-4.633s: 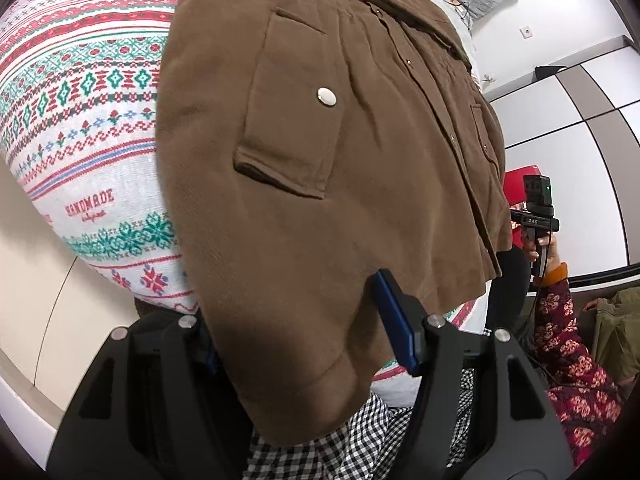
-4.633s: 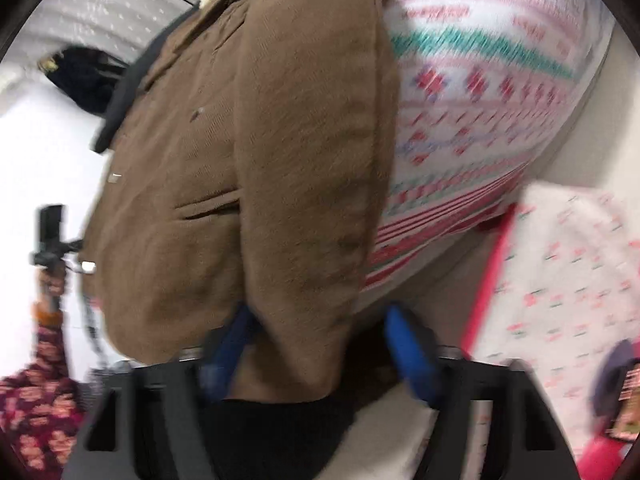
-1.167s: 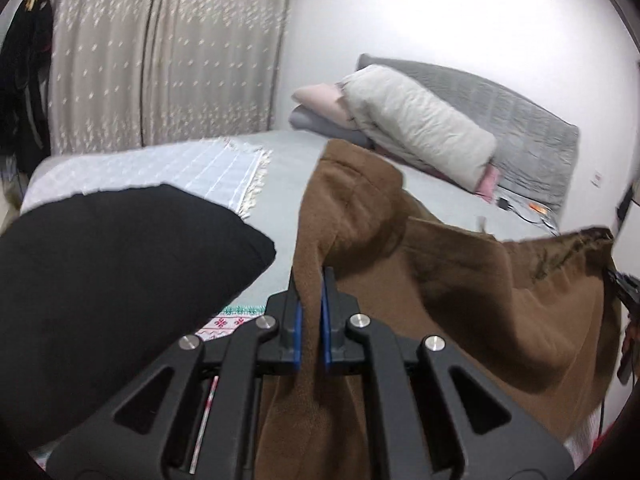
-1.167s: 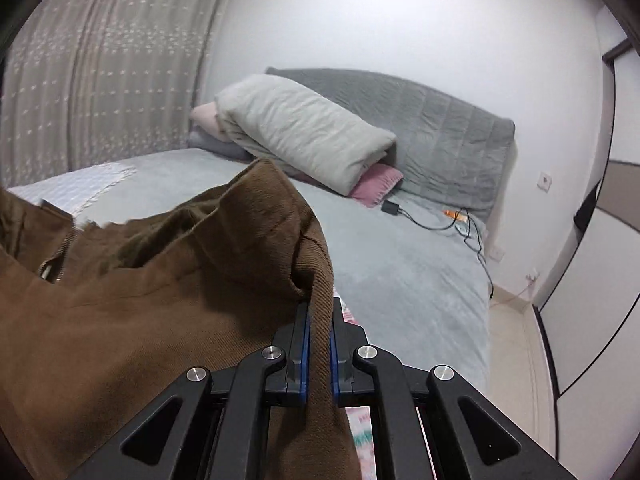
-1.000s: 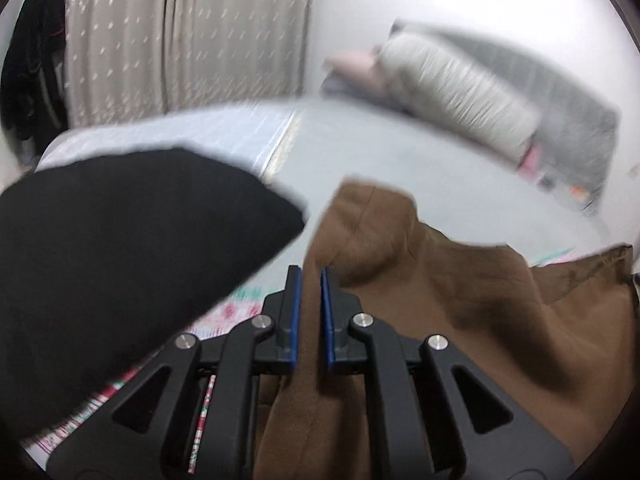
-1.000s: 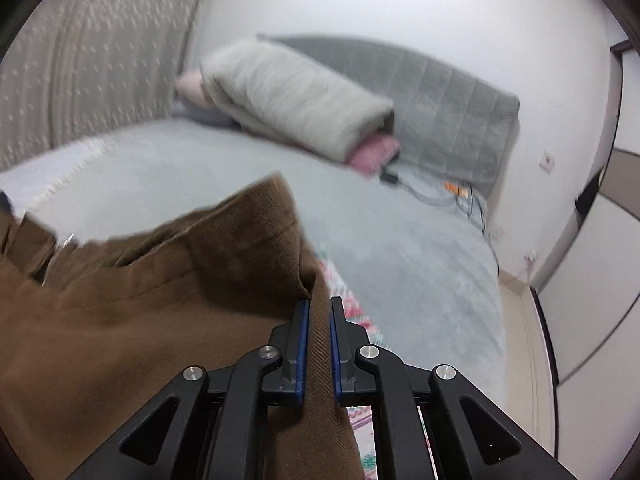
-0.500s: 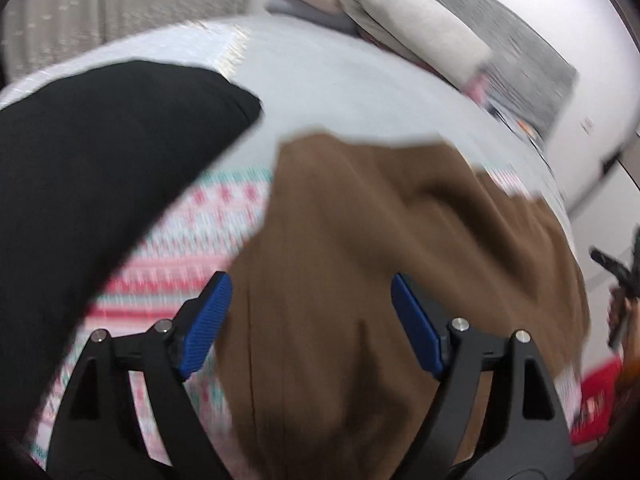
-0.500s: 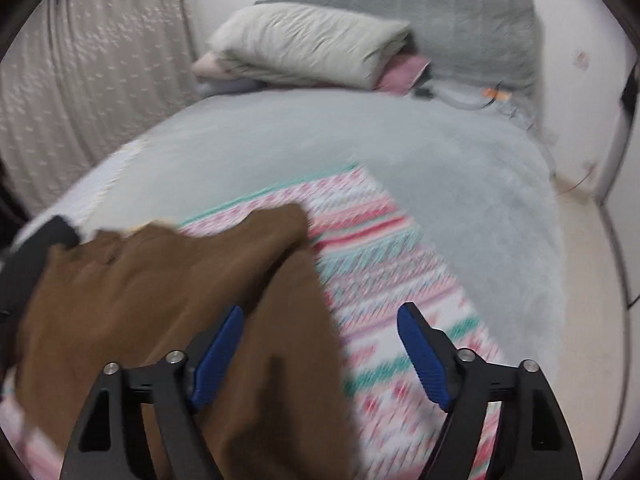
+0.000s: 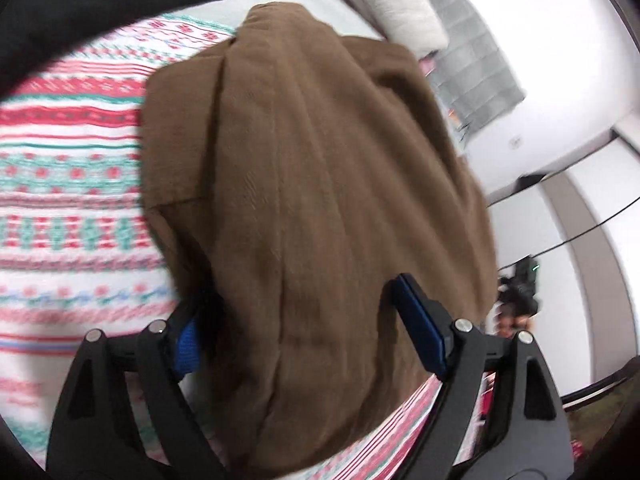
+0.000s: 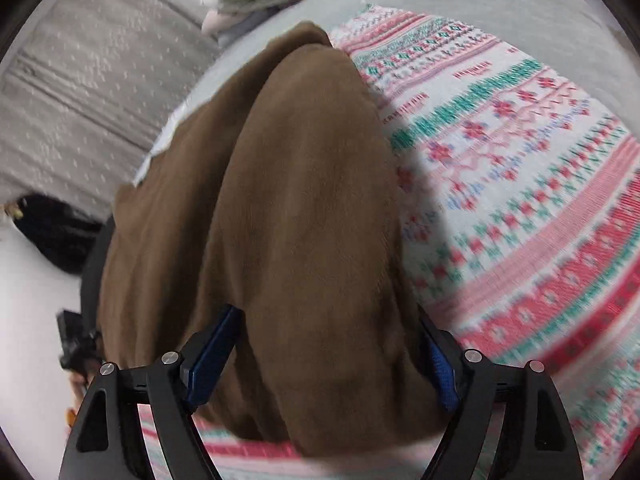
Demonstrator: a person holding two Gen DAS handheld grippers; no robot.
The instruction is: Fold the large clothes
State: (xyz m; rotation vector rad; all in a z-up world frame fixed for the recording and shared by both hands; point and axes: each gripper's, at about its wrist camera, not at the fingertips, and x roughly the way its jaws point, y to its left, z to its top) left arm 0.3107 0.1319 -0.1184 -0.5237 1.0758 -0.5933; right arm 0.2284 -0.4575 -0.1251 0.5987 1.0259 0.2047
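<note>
A brown corduroy jacket [image 9: 312, 200] lies folded over on a red, green and white patterned blanket [image 9: 68, 184]. My left gripper [image 9: 308, 336] is open, its blue pads on either side of the jacket's near edge, holding nothing. In the right wrist view the same jacket [image 10: 288, 216] lies on the blanket [image 10: 520, 184]. My right gripper [image 10: 320, 364] is open too, its jaws wide around the jacket's near end. The other gripper shows small at each view's edge [image 9: 520, 292].
A black garment [image 9: 92, 4] lies at the blanket's far left. Pillows [image 9: 396, 4] and a grey headboard [image 9: 480, 64] stand at the far end of the grey bed [image 10: 460, 4]. A curtain [image 10: 80, 92] hangs on the left. White wardrobe panels [image 9: 576, 216] are to the right.
Both grippers, shut on the lifted jacket a second ago, have opened and let it drop folded onto the blanket. Both cameras have tilted down toward the near edge.
</note>
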